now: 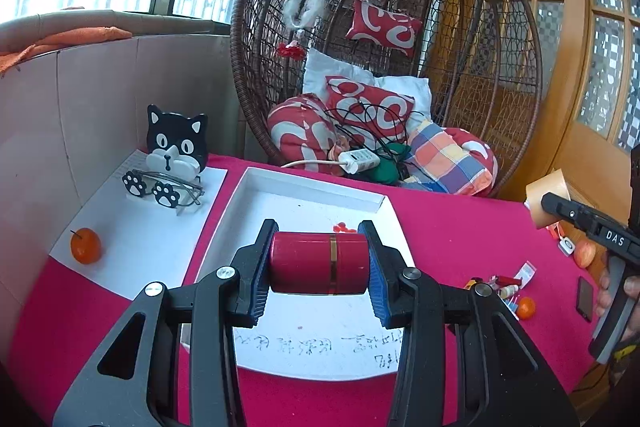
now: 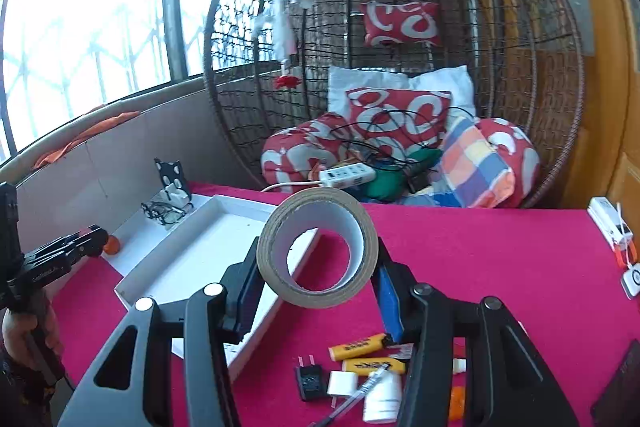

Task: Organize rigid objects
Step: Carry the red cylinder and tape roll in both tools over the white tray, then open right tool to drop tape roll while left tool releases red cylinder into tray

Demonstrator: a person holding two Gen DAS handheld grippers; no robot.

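Red canister [image 1: 319, 263]: clamped sideways in left gripper [image 1: 319, 267], above white tray [image 1: 256, 195].
Tape roll [image 2: 318, 247]: clamped in right gripper [image 2: 316, 283], tray [image 2: 168, 255] at 9 o'clock.

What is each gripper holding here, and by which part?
Left gripper clamps the red cylinder by its two flat ends, over the white tray. Right gripper grips the tape roll across its outer rim.

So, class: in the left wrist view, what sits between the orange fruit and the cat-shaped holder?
Only bare white board separates the orange fruit from the cat-shaped holder, whose paws carry the glasses.
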